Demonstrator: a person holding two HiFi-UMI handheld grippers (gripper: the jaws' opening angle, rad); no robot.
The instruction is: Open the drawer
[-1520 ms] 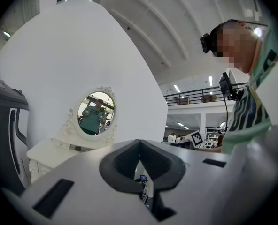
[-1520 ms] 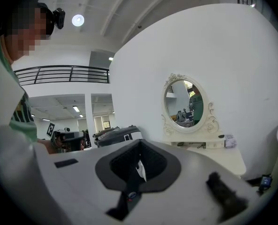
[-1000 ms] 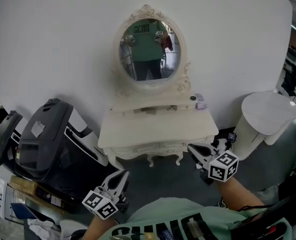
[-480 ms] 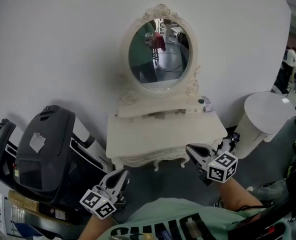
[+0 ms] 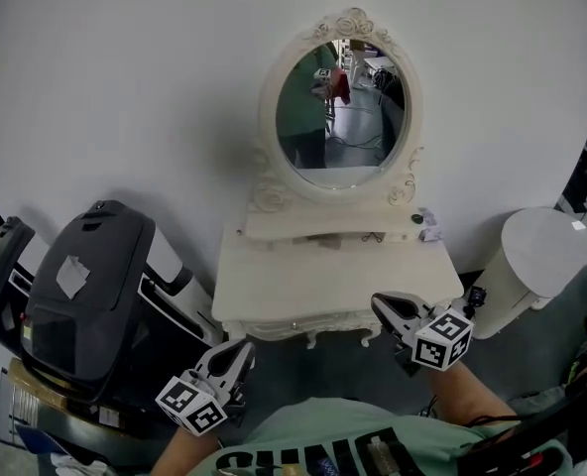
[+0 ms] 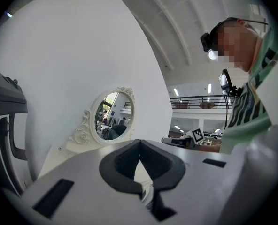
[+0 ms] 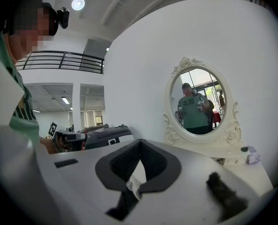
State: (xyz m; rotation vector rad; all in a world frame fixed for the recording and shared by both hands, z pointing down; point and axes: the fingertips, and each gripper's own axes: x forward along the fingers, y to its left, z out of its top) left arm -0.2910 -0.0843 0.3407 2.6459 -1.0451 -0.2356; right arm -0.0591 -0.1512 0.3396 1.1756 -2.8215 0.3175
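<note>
A white carved dressing table (image 5: 323, 276) with an oval mirror (image 5: 343, 107) stands against the white wall. Its drawer front (image 5: 303, 323) runs under the table top and looks closed. My left gripper (image 5: 242, 347) hovers low at the left, short of the table's front corner, jaws together and empty. My right gripper (image 5: 379, 303) is held just before the right end of the drawer front, also shut with nothing in it. In the left gripper view the left gripper (image 6: 139, 142) has the mirror (image 6: 111, 116) beyond its tips. The right gripper (image 7: 140, 141) faces the mirror (image 7: 200, 108) too.
A black machine (image 5: 85, 286) stands close to the table's left side. A round white side table (image 5: 546, 256) stands at the right. Small items (image 5: 427, 224) sit on the shelf under the mirror. Boxes (image 5: 16, 405) lie on the floor at lower left.
The dressing table and mirror have grown larger and shifted right in the head view as both grippers came closer to it. Both stay shut.
</note>
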